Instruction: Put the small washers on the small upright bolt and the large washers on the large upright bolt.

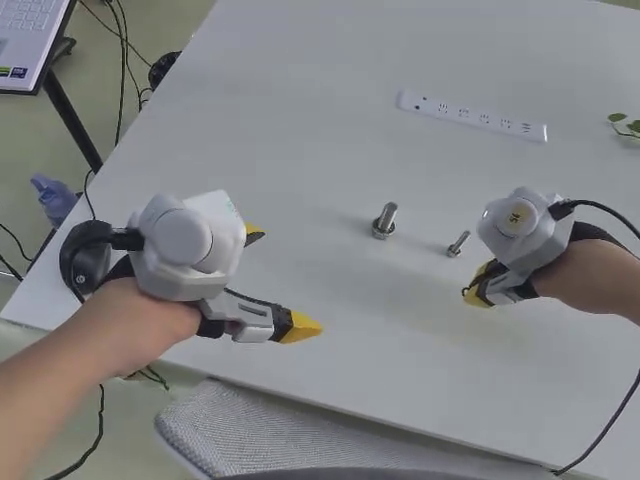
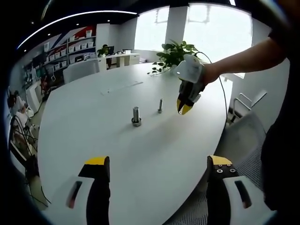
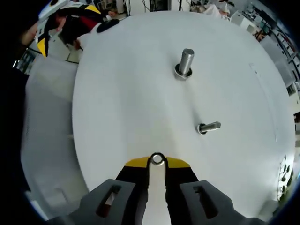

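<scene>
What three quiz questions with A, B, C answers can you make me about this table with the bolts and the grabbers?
1. Where does the power strip lie on the table?
A. Beyond the large bolt and the small bolt, farther from the person.
B. Between the two bolts.
C. At the near table edge.

2. How many bolts stand upright?
A. One.
B. Two.
C. Four.

3. What state is the right gripper in?
A. Wide open.
B. Shut on a washer.
C. Lying flat on the table.

Answers:
1 A: in the head view the strip lies past both bolts.
2 B: one large and one small bolt stand apart on the table.
3 B: in the right gripper view its fingers pinch a metal ring at their yellow tips.
</scene>
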Motion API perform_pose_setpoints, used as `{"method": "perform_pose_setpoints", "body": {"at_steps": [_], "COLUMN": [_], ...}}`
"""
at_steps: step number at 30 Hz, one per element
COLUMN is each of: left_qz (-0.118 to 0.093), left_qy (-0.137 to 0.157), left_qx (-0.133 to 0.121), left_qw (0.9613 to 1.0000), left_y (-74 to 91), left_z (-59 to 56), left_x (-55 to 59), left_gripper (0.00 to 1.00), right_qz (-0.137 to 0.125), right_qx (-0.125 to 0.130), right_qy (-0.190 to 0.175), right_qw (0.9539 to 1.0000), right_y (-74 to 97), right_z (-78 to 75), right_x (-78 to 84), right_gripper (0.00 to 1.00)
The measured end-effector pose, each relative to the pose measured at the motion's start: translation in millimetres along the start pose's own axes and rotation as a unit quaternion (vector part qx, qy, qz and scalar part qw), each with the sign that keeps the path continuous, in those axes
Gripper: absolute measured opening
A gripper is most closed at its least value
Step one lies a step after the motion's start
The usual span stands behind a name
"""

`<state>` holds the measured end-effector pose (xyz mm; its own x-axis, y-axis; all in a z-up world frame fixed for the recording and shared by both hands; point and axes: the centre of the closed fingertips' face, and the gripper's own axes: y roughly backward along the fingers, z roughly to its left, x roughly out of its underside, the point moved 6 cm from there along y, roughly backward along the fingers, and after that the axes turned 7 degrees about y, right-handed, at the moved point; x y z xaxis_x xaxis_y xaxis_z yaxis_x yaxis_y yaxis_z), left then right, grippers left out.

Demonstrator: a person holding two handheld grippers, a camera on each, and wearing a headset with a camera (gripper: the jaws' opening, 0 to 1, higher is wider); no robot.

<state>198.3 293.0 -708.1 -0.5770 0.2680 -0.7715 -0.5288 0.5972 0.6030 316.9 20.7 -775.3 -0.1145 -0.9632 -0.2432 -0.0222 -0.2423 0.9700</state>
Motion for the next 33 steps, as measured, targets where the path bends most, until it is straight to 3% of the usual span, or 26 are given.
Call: {"method": "perform_pose_setpoints", "body": {"at_steps": [3, 7, 19, 33], "left_qz": [-0.001, -0.007, 0.006, 0.004], "left_qy": [-0.001, 0.001, 0.006, 0.011], "left_qx": [0.002, -0.004, 0.004, 0.007], "left_qw": [1.0000, 1.0000, 1.0000, 0.9999], "left_y": [-0.6, -1.5, -4.7, -6.5], "left_z": [0.8, 1.9, 4.0, 7.2], "left_x": [0.2, -0.2, 5.2, 6.6], "left_gripper": [0.86, 0.88, 0.92, 0.95], "right_qz": [0.003, -0.001, -0.005, -0.018], "right_qx": [0.002, 0.005, 0.026, 0.049], "right_qy": [-0.001, -0.011, -0.003, 0.009], "right_qw": [1.0000, 0.9999, 0.9996, 0.9986], "right_y": [-0.3, 2.1, 10.3, 23.0], "right_z": [-7.0, -11.6, -39.3, -70.5], "right_x": [9.8, 9.9, -10.3, -34.7], "right_gripper": [0.12, 0.12, 0.12, 0.12]}}
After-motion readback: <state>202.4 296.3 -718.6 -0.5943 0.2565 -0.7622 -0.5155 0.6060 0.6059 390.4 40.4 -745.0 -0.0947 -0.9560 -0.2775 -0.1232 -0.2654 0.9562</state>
